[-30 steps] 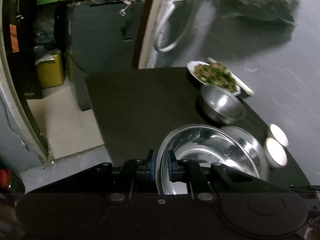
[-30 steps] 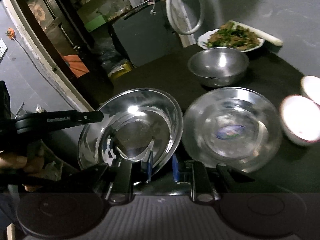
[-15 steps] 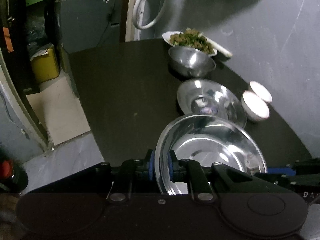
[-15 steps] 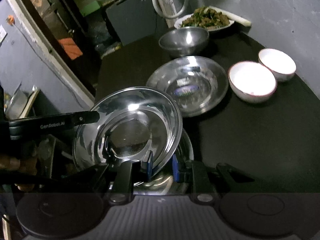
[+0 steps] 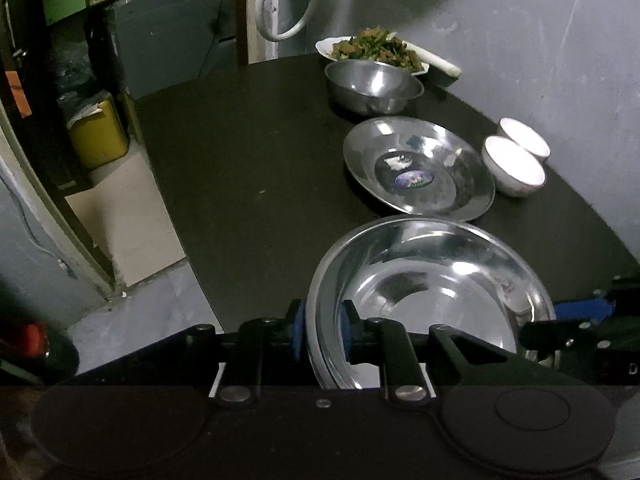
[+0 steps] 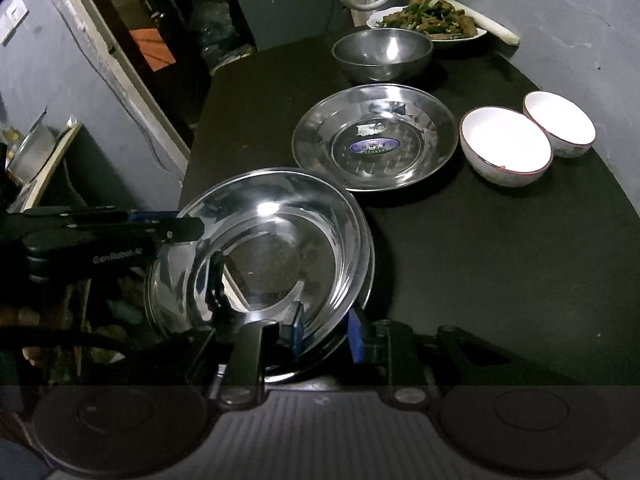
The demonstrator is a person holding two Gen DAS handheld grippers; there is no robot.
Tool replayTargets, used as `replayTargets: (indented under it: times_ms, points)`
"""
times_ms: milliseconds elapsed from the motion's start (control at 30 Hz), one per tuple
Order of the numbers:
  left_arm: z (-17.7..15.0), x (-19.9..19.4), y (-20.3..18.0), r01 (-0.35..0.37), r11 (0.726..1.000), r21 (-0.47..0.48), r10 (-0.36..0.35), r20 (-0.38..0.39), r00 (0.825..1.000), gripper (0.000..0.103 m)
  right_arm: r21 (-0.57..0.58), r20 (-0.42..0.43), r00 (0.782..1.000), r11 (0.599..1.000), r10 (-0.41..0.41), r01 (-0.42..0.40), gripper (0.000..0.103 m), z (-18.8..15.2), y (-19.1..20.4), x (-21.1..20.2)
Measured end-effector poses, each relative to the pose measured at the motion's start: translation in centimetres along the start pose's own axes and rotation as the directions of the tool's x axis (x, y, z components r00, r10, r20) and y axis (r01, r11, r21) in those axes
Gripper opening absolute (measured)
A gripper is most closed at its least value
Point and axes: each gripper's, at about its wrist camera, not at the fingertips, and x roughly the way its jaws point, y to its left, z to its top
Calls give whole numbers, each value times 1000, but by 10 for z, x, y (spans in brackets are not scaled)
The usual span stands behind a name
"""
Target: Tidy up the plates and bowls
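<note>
A shiny steel plate lies nested on a second steel plate at the near end of the black table. My left gripper straddles the left rim and its jaws are opening; the rim stays between the blue pads, which no longer press it. My right gripper straddles the near right rim, also opening, with a gap beside the rim. Farther back sit a stickered steel plate, a steel bowl and two white bowls.
A white dish of cooked greens stands at the far end against the grey wall. The table's left edge drops to the floor, where a yellow container stands. A white hose hangs on the back wall.
Both grippers carried the steel plate back toward the near end of the table and set it on the other plate. The pads of both now stand wider apart around the rim.
</note>
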Motion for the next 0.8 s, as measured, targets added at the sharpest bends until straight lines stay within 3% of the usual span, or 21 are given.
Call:
replayTargets:
  times_ms: [467,567,633,800]
  points:
    - [2,5,-5,-23,1000,-7,23,-23,999,27,-96,6,1000,995,-15,16,42,-1,8,1]
    - [3,4,-5,-26,1000,-14,26,-22,999,36,-94,4,1000,995,-16,16,45,-2,8,1]
    - [6,2,-3,-25,999,-21,24,-18,1000,47,-88,5,1000,996,-13,14,49,-2,7,1]
    - [18,0,-1,-23,999,-28,23,5,1000,66,-79,29,1000,997,-12,14,67,-1,4,-1]
